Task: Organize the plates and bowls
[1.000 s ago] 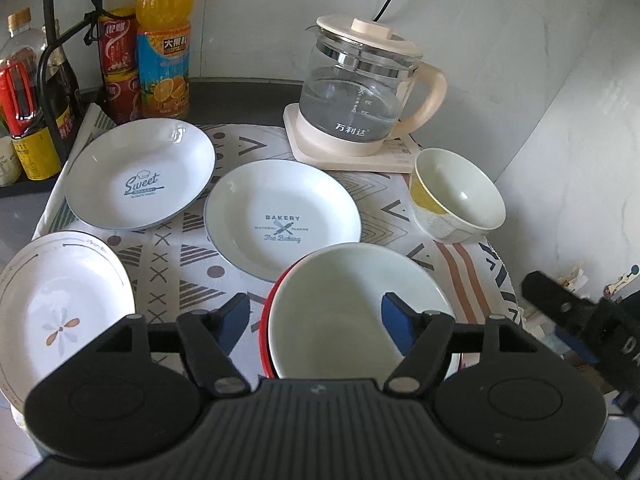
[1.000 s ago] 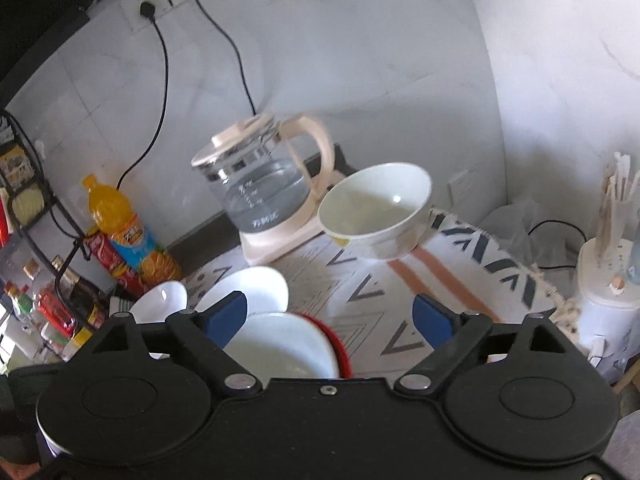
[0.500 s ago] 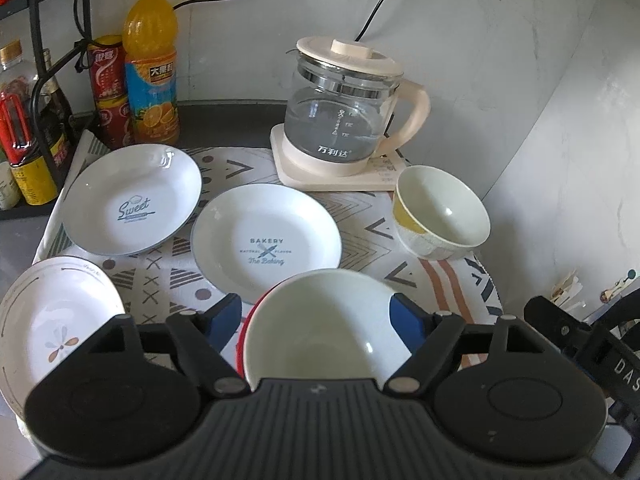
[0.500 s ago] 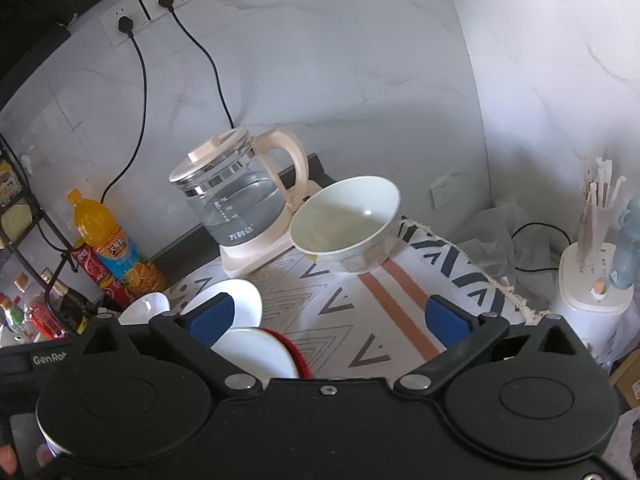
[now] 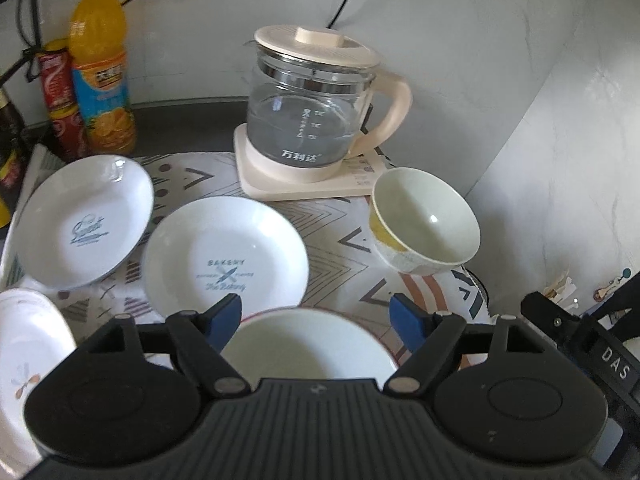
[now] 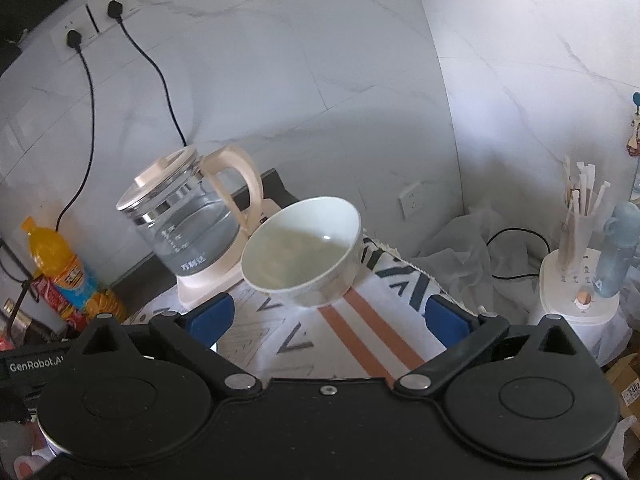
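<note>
Nearest in the left wrist view, the left gripper [image 5: 316, 314] hangs with its blue fingers spread wide and empty, straddling the far rim of a red-rimmed white bowl [image 5: 308, 344] that sits at the near edge of the patterned cloth [image 5: 340, 236]. No contact visible between pads and rim.

Right gripper [image 6: 328, 314] likewise spread and empty, above bare cloth on the near right, pointed at the yellow-patterned bowl [image 6: 304, 250].

Just beyond the red-rimmed bowl: the "Bakery" plate [image 5: 226, 254], flat on the cloth. Left of it and slightly farther, the "Sweet" plate [image 5: 84, 220]; their rims look close, touching or not I cannot tell. At the near left edge, a flower-motif plate [image 5: 24, 360], partly cut off by the frame.

Far right, the yellow-patterned bowl [image 5: 426, 220] stands alone, tilted a little, just in front of the glass kettle [image 5: 316, 112] on its cream base. Orange drink bottle [image 5: 102, 72] and red cans [image 5: 60, 100] at far left against the wall.

Judgement: nothing stacked yet; the task looks near its start. For a first pick, the right gripper seems best placed for the yellow-patterned bowl. Come in over the near rim, one finger inside and one outside, and grip the wall, not the lip. Keep clear of the kettle handle behind. Glazed ware will likely be slippery, so lift level.
</note>
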Demonstrator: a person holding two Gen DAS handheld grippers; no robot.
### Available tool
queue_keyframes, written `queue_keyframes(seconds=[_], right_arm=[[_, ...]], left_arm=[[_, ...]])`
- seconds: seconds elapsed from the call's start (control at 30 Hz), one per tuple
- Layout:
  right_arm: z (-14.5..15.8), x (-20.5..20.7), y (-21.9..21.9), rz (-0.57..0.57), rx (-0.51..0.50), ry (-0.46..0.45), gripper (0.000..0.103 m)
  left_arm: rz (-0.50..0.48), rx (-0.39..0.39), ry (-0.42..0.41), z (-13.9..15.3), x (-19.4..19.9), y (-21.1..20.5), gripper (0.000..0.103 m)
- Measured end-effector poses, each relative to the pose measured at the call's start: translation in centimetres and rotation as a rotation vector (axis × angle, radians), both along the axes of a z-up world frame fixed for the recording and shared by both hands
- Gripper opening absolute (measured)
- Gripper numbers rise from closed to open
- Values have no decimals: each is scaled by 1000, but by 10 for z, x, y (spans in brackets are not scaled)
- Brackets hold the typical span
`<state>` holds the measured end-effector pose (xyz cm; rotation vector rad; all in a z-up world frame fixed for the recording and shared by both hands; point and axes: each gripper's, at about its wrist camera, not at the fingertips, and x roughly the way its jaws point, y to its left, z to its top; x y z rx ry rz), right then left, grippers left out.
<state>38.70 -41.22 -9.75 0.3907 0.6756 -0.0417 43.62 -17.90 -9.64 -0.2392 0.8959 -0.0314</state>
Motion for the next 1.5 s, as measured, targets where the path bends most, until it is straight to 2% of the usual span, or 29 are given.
queue_keyframes(seconds=[0.27, 0.47, 0.63, 0.83, 1.0, 1.13, 1.23, 1.27, 1.3, 1.33, 1.37, 1.4, 1.47, 1.5], right_arm=[[-11, 45, -2, -30, 5, 34, 103], [-20, 82, -9, -46, 0, 95, 103], [-25, 108, -18, -56, -29, 114, 103], [-38, 131, -34, -87, 0, 143, 100], [-50, 144, -41, -91, 42, 176, 89], [-59, 150, -42, -102, 35, 193, 80], [-68, 152, -42, -103, 50, 216, 68], [-70, 153, -41, -102, 54, 221, 63], [-73, 153, -41, -99, 59, 225, 56], [-75, 152, -40, -98, 60, 229, 50], [-77, 151, -39, -107, 56, 234, 31], [-79, 151, -40, -110, 66, 235, 20], [-79, 147, -40, -96, 121, 220, 9], [-76, 146, -38, -97, 99, 216, 9]], left_arm=[[-16, -11, 17, -7, 49, -6, 79], [-33, -43, 25, -13, 87, -14, 79], [-60, -56, 51, -25, 119, -27, 79], [-115, -57, 71, -37, 149, -45, 78], [-158, -68, 104, -51, 170, -56, 76], [-171, -78, 128, -61, 180, -63, 74], [-192, -82, 142, -68, 185, -67, 68], [-200, -82, 155, -71, 186, -67, 62], [-213, -89, 181, -76, 187, -68, 49], [-221, -103, 202, -80, 188, -68, 46], [-220, -105, 212, -82, 187, -68, 38], [-222, -104, 217, -84, 187, -67, 30], [-224, -100, 221, -84, 185, -66, 24], [-225, -102, 222, -84, 183, -65, 20]])
